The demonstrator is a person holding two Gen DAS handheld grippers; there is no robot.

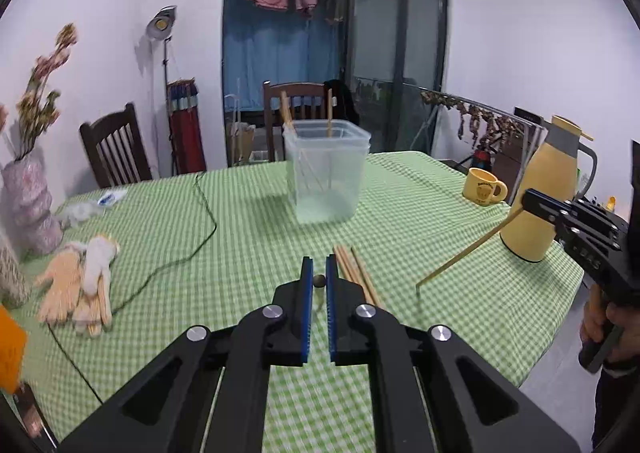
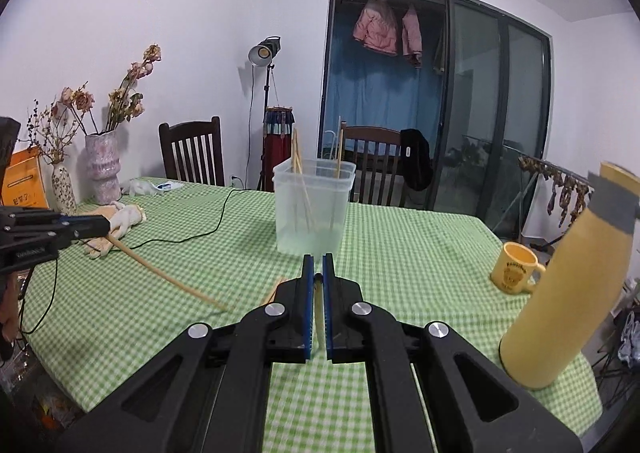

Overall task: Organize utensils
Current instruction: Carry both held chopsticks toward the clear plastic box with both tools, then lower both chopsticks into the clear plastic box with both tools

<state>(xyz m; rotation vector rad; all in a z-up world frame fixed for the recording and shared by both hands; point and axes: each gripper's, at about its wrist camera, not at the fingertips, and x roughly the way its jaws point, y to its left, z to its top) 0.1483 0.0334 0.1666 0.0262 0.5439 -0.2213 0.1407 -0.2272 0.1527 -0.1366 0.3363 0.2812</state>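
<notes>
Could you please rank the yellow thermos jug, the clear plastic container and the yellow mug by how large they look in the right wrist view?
1. Yellow thermos jug: largest, though it stands nearest the camera, which exaggerates it.
2. Clear plastic container, holding chopsticks.
3. Yellow mug: clearly smallest.

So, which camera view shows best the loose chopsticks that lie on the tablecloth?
The left wrist view: the loose chopsticks lie in plain sight on the green tablecloth, just right of the left gripper. The right wrist view shows only their tips, the rest hidden behind the right gripper.
</notes>
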